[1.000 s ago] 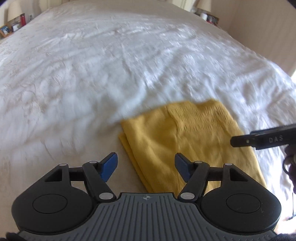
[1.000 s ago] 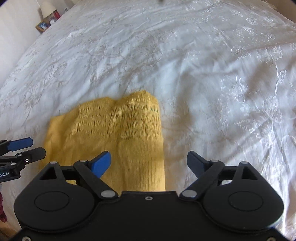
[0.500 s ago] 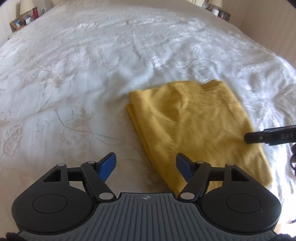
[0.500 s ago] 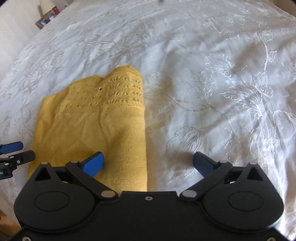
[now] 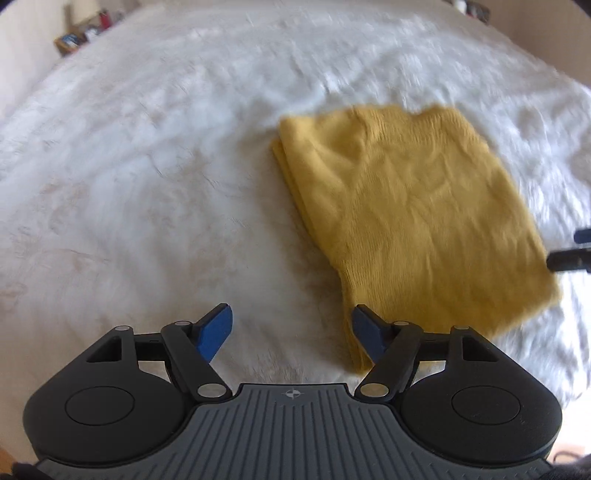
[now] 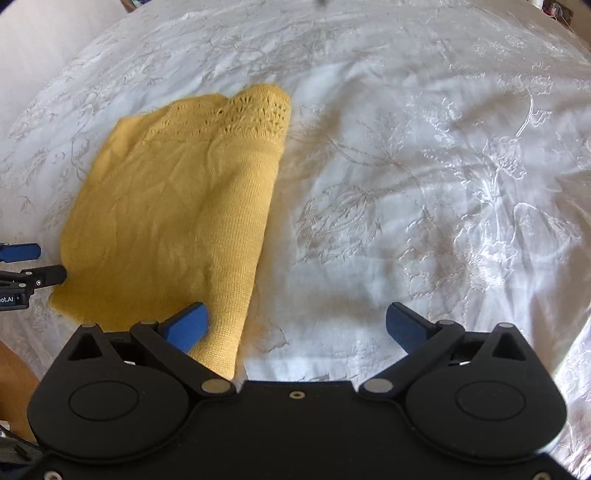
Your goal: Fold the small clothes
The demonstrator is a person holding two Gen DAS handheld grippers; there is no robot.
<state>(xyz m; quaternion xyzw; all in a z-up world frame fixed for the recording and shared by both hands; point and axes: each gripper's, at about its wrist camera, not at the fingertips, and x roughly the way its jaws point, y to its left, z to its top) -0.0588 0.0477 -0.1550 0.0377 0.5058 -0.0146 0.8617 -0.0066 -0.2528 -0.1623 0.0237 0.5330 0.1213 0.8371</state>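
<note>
A folded mustard-yellow knitted garment (image 5: 413, 221) lies flat on the white bed; its lacy patterned end (image 6: 255, 110) points away from me. My left gripper (image 5: 291, 314) hovers open over bare bedspread at the garment's near left corner, its right finger over that edge, gripping nothing. My right gripper (image 6: 295, 310) stands wide open off the garment's right side, its left finger above the folded edge, empty too. Each gripper shows at the edge of the other's view: the right gripper (image 5: 570, 258) and the left gripper (image 6: 26, 266).
The white embroidered bedspread (image 6: 424, 184) spreads wide around the garment. Framed pictures (image 5: 85, 31) stand on a bedside surface at the far left. A strip of wooden floor (image 6: 14, 373) shows past the bed's near edge.
Both grippers have drawn apart sideways, the left one leftwards and the right one rightwards, off the garment's middle. The right jaws have widened. The garment stays flat on the bed.
</note>
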